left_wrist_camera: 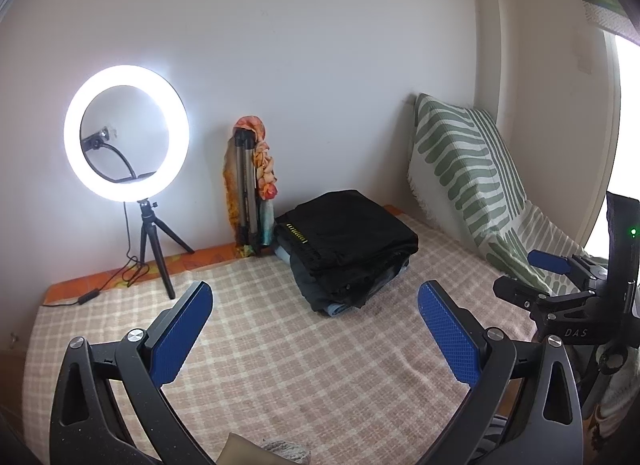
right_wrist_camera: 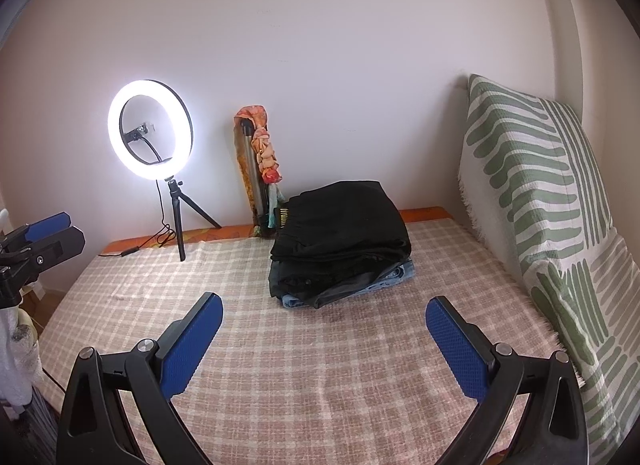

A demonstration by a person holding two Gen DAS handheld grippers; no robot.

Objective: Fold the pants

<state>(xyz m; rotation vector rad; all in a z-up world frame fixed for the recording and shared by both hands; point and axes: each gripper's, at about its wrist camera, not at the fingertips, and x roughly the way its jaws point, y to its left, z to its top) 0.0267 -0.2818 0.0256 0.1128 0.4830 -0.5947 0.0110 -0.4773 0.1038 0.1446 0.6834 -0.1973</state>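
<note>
A stack of folded pants (left_wrist_camera: 348,249) lies at the far side of the bed, black pants on top and blue jeans at the bottom; it also shows in the right wrist view (right_wrist_camera: 340,241). My left gripper (left_wrist_camera: 316,313) is open and empty, hovering over the checked bedspread (left_wrist_camera: 256,361) short of the stack. My right gripper (right_wrist_camera: 324,325) is open and empty, also short of the stack. The right gripper also shows at the right edge of the left wrist view (left_wrist_camera: 552,265). The left gripper shows at the left edge of the right wrist view (right_wrist_camera: 44,233).
A lit ring light (left_wrist_camera: 126,133) on a small tripod stands at the far left with its cable on the bed. A folded tripod draped with an orange scarf (left_wrist_camera: 250,185) leans on the wall. A green-striped pillow (right_wrist_camera: 536,193) leans along the right side.
</note>
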